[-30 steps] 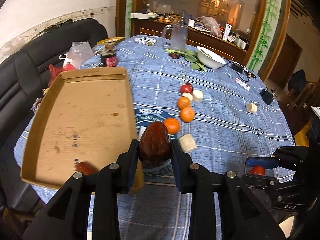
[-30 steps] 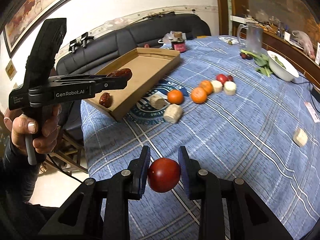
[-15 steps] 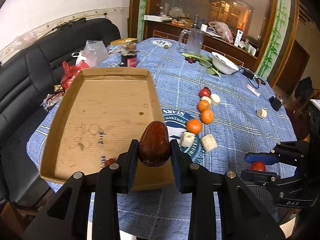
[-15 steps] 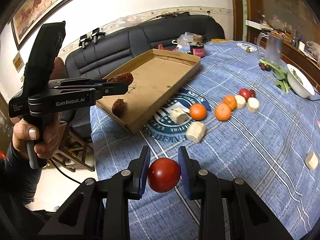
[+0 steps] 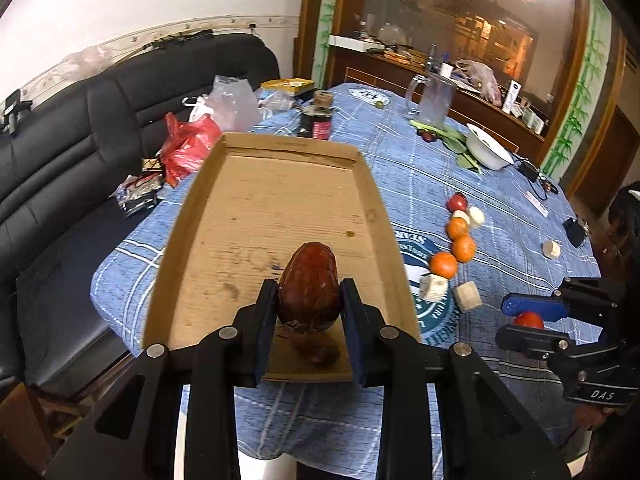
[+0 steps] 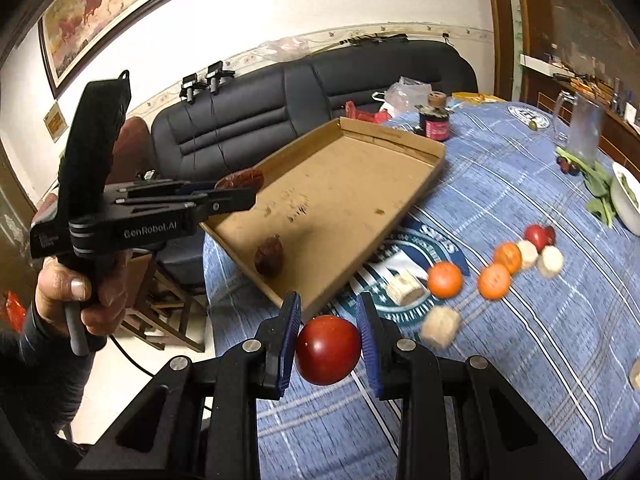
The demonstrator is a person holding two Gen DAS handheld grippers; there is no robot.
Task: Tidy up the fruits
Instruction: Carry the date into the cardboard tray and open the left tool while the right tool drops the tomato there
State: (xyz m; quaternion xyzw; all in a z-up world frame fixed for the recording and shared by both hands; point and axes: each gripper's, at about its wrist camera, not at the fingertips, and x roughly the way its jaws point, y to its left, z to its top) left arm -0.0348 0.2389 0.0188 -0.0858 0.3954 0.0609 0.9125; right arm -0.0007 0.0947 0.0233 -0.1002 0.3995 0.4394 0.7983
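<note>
Both of my grippers are loaded. My left gripper has its fingers narrowed tight on a dark red date, hanging over the near end of the cardboard tray. My right gripper pinches a red tomato above the counter, just beside the tray's corner.

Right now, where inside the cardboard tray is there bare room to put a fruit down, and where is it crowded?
Most of the tray floor is bare, from its far wall back to the middle. Only one dark date lies near the front corner. The crowded part is on the cloth to the tray's right, where the oranges and the white blocks lie close together.
</note>
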